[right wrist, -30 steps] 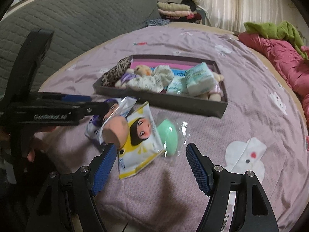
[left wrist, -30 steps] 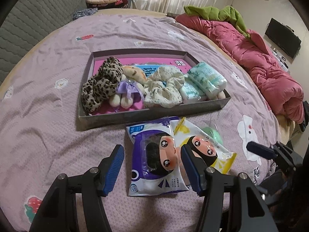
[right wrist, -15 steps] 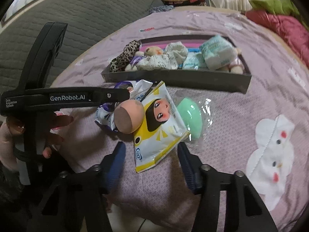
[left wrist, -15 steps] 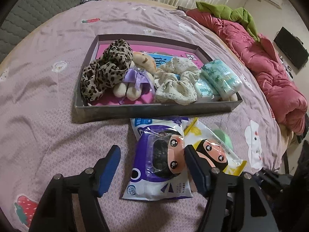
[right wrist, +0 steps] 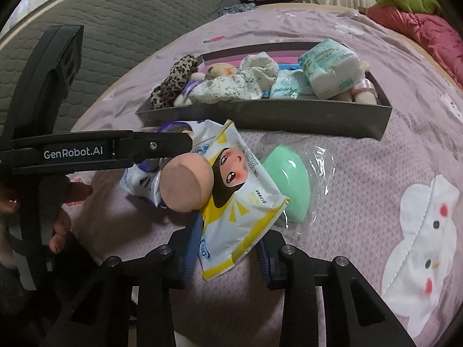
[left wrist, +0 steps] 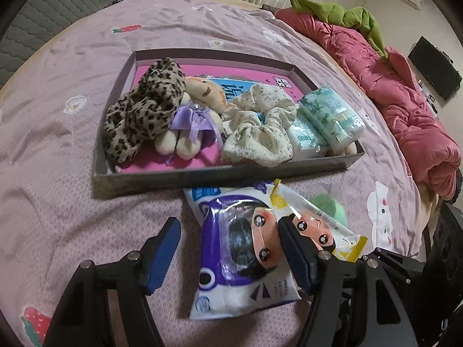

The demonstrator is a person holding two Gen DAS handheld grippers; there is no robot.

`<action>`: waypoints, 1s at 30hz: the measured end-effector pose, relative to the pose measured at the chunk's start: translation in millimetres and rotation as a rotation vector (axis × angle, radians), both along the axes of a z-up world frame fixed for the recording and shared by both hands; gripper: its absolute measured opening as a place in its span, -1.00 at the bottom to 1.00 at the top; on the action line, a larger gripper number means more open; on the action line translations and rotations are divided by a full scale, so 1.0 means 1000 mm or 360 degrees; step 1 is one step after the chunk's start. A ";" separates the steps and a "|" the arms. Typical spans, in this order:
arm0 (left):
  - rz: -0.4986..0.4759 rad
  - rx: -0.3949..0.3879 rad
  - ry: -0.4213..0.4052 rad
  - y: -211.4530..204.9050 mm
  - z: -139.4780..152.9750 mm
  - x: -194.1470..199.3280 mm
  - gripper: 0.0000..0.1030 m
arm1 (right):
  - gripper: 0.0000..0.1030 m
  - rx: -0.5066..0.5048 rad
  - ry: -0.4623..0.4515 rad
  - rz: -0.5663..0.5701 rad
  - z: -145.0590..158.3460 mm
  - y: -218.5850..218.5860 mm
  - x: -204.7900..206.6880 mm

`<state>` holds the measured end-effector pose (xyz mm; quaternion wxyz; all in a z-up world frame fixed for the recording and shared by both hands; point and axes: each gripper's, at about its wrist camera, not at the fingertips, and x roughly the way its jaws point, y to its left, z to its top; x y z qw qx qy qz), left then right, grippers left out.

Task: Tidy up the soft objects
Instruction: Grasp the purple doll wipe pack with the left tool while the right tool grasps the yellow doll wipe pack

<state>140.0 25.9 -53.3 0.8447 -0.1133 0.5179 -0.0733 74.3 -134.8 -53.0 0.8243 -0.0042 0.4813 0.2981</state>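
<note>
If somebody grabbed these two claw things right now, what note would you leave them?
Left gripper: jaws just opened wide, astride the purple packet, not gripping.
Right gripper: jaws just closing around the yellow packet at its near end; grip unclear.
Done: leopard scrunchie, floral scrunchie, plush doll and tissue packs lie in the tray.
Left: both packets, peach ball and wrapped green sponge, all on the bed.

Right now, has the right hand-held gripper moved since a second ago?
Yes. The right hand-held gripper has come forward and down toward the grey tray, its jaws just closing around the yellow packet.
</note>
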 end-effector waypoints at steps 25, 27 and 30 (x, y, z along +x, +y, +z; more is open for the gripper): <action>-0.0017 -0.0374 0.0081 0.028 -0.002 0.015 -0.16 | -0.65 0.0061 -0.0175 0.0052 0.034 -0.005 -0.009; -0.0014 -0.0403 0.0043 0.032 0.003 0.012 -0.16 | -0.65 0.0042 -0.0208 0.0056 0.038 -0.006 -0.012; -0.0008 -0.0431 -0.0015 0.035 0.012 0.009 -0.16 | -0.66 0.0028 -0.0234 0.0048 0.041 -0.005 -0.013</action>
